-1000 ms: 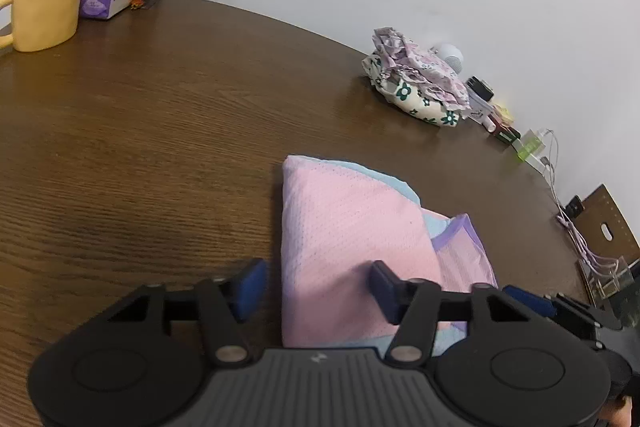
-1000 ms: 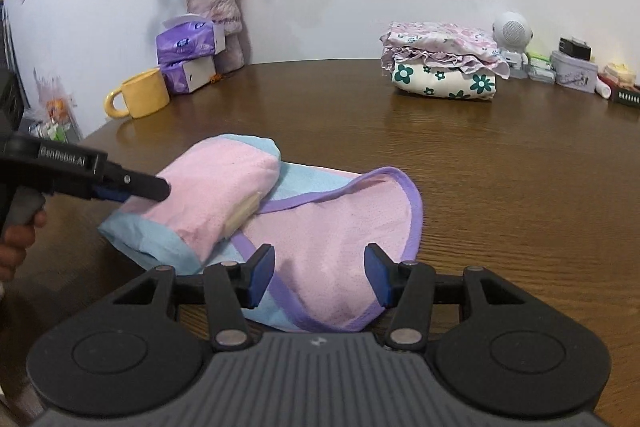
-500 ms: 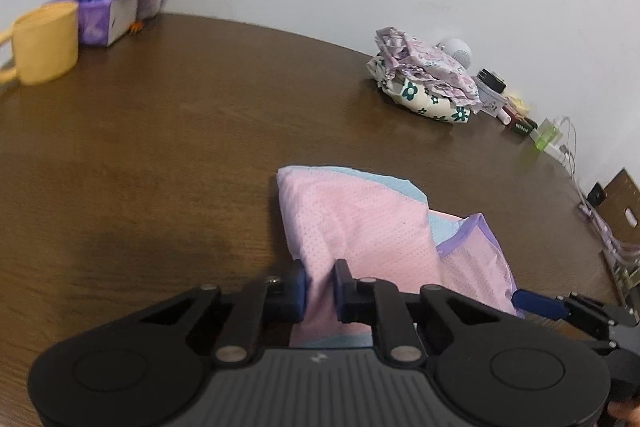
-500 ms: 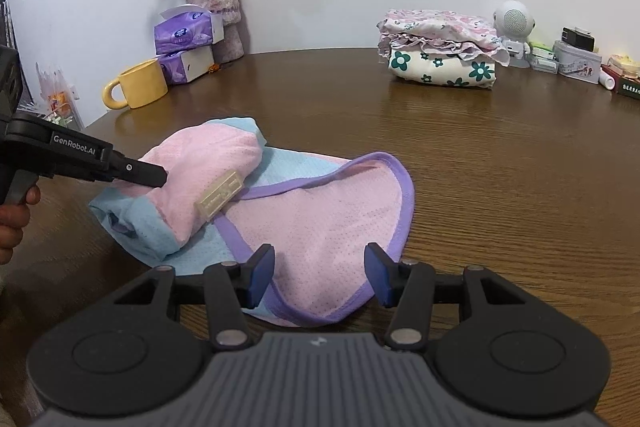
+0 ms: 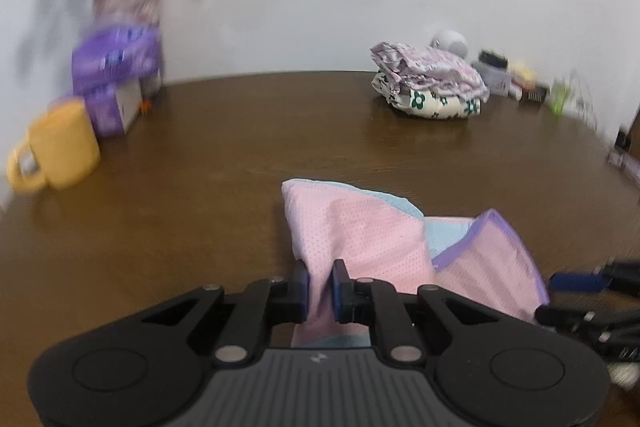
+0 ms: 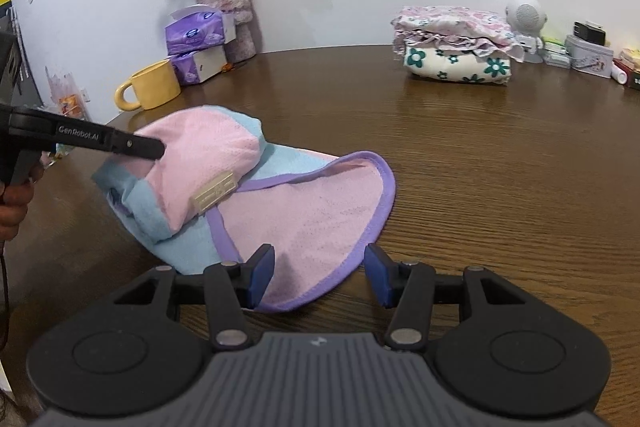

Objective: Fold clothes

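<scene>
A small pink garment [image 6: 304, 211] with light-blue panels and purple trim lies partly folded on the brown table [image 6: 500, 187]. My left gripper [image 5: 321, 277] is shut on the pink folded part [image 5: 360, 231] at its near edge, and the cloth bunches between the pads. In the right wrist view the left gripper [image 6: 154, 149] comes in from the left and holds that fold raised off the table. My right gripper [image 6: 320, 269] is open; the purple-edged hem lies between its fingers and the pads do not press on it. One of its blue fingers [image 5: 576, 281] shows at the right.
A yellow mug [image 6: 154, 89], purple tissue packs [image 6: 196, 35] and a vase of dried flowers [image 6: 230, 7] stand at the back left. A stack of folded clothes [image 6: 456, 55] sits at the back right, with a white speaker [image 6: 524, 17] and small boxes [image 6: 588, 47] beside it.
My left gripper went from open around the pink fold to shut on it, then rose and rolled, lifting the fold. The right gripper stayed put and open.
</scene>
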`<action>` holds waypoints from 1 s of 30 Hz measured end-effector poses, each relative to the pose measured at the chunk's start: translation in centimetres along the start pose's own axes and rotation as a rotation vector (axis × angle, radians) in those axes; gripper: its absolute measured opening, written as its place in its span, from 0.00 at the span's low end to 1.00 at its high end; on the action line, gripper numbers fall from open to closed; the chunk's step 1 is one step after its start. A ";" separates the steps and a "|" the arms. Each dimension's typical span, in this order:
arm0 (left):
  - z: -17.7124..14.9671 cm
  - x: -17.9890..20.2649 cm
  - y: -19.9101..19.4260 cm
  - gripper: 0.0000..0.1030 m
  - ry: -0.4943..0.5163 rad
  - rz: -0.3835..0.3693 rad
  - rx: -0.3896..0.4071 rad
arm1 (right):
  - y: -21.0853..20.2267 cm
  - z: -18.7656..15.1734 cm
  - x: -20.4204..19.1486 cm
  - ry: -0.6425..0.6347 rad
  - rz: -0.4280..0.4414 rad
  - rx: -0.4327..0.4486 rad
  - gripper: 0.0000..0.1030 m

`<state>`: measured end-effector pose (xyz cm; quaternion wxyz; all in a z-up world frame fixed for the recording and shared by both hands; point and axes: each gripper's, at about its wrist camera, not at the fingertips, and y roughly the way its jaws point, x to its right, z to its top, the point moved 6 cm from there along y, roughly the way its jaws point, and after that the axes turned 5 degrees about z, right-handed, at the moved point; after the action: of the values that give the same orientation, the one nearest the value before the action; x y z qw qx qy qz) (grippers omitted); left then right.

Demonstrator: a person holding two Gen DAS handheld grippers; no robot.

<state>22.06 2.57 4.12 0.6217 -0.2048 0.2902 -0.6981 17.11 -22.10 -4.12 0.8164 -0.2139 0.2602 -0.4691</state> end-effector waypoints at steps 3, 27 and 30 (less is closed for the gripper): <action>0.7 1.4 -0.8 0.10 0.139 0.084 0.047 | 0.5 0.0 -0.5 -0.009 0.014 -0.005 0.48; -3.8 19.7 -1.3 0.10 0.667 0.109 0.169 | -3.5 -1.1 3.4 0.091 -0.016 0.084 0.45; -4.0 19.6 -1.4 0.14 0.613 0.039 0.133 | -4.0 -1.4 3.9 0.100 -0.022 0.089 0.45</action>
<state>15.67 -16.12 0.59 0.5307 0.0618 0.4217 -0.7326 15.30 -27.48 -3.68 0.8058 -0.1567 0.2773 -0.4993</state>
